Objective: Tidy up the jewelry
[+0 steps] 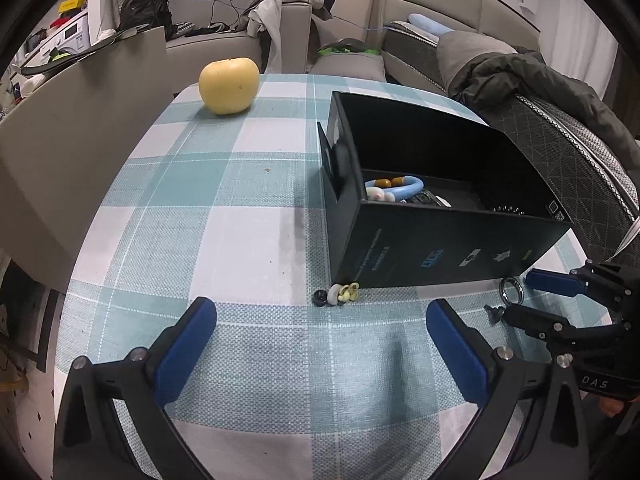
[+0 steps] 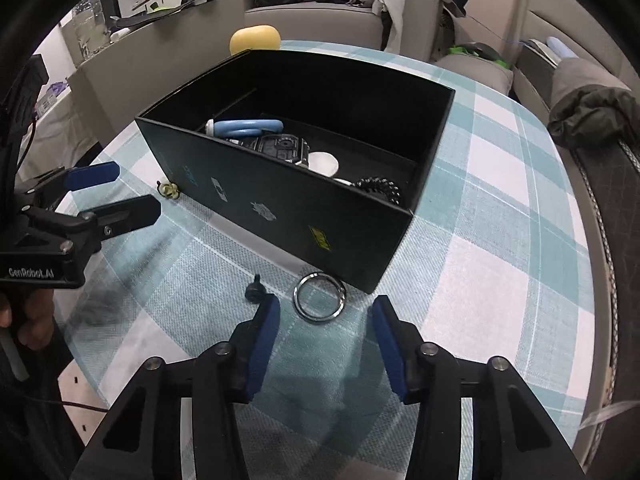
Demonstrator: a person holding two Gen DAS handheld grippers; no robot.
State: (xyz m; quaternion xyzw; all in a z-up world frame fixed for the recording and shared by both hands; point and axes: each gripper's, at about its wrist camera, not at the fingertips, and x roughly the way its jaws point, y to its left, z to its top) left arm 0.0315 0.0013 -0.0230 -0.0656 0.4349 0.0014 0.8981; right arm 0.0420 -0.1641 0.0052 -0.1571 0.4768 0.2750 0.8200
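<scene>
While both grippers hover low over the checked counter [image 1: 248, 236], neither one grasps anything. The left gripper [image 1: 320, 344] has its jaws spread wide and released, with bare cloth between the blue pads. The right gripper [image 2: 326, 338] has its jaws parted less widely, also released; one metal ring [image 2: 319, 298] lies flat on the counter just ahead of the gap, at lower centre of the right wrist view, touching neither pad. One small dark stud [image 2: 253, 289] sits just beside the left-hand pad; whether they touch I cannot tell.

One black box [image 2: 280, 204] stands open in the middle of that view. Inside it are one light blue bangle [image 2: 244, 126], one dark watch [image 2: 280, 148], one white disc [image 2: 323, 163] and one black beaded bracelet [image 2: 380, 190]. At the box's near corner, lower centre of the left wrist view, a small cluster of pale and dark beads [image 1: 336, 294] rests on the counter. One yellow apple [image 1: 229, 85] sits at upper left, well apart.
</scene>
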